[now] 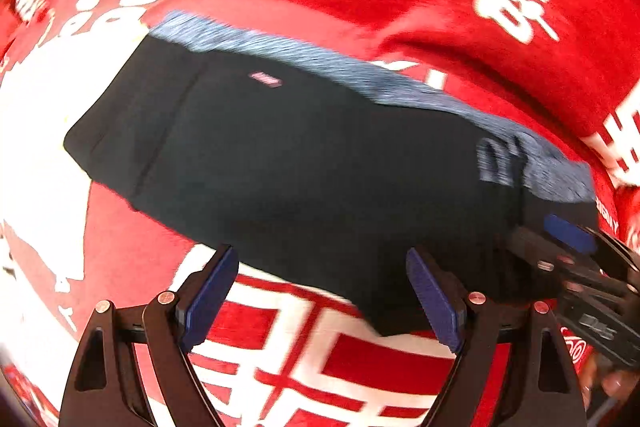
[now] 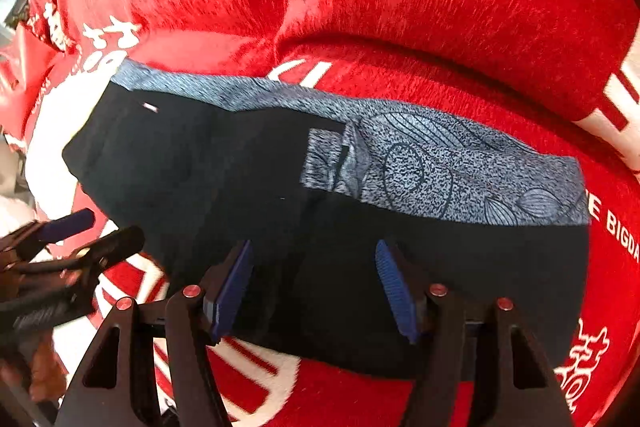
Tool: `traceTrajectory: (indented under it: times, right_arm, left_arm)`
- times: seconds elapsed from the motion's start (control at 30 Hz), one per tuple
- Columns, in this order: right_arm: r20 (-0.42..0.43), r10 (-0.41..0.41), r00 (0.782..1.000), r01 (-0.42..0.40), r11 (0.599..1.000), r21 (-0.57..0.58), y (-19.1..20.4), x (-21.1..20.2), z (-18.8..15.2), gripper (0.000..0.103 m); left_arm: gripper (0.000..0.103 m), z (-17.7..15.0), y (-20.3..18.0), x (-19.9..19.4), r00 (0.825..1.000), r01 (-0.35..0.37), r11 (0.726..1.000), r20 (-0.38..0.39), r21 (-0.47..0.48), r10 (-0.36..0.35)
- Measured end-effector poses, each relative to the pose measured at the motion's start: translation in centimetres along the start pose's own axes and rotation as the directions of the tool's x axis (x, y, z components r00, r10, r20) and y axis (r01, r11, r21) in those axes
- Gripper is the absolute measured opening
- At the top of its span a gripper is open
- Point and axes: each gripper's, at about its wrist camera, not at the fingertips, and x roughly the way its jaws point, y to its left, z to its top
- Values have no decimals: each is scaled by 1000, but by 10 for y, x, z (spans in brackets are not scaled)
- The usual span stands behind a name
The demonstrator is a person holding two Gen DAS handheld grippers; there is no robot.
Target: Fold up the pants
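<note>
Both my left gripper (image 1: 322, 293) and right gripper (image 2: 314, 287) hang spread, empty; I'd square the folded pants' (image 2: 280, 187) six-o'clock edge.

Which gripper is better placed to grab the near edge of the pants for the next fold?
Probably the right gripper: it frames the pants; the left gripper mostly frames blanket.

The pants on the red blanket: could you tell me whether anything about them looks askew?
Mostly tidy: the pants lie flat, but a small patterned flap is turned up at the grey band.
</note>
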Motion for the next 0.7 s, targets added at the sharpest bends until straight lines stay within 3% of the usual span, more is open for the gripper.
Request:
traceTrajectory:
  times: [0.03,0.1,0.2,0.27,0.4,0.7]
  right_arm:
    - [7,3,1000,-3,1000,6,1,-4,-1,70]
    - [3,3,1000,-3,1000,20,2,-4,-1,84]
    - [-109,-8,994,16,998,69,-6,25,-6,85]
    - [-80,-24,996,29,998,63,-6,30,-9,90]
    - [-111,-64,992,66,998,14,8,39,-9,101]
    - [-142,-141,980,143,990,1,21,54,-3,103]
  left_arm:
    - [86,1,8,2,1000,-5,1000,-4,-14,5]
    - [86,2,17,5,1000,-8,1000,-6,-29,7]
    - [86,4,30,11,1000,-19,998,-25,-57,17]
    - [86,5,37,14,999,-25,997,-35,-73,23]
    - [86,5,46,16,999,-30,996,-35,-87,27]
    - [86,9,64,19,999,-13,993,-37,-121,9]
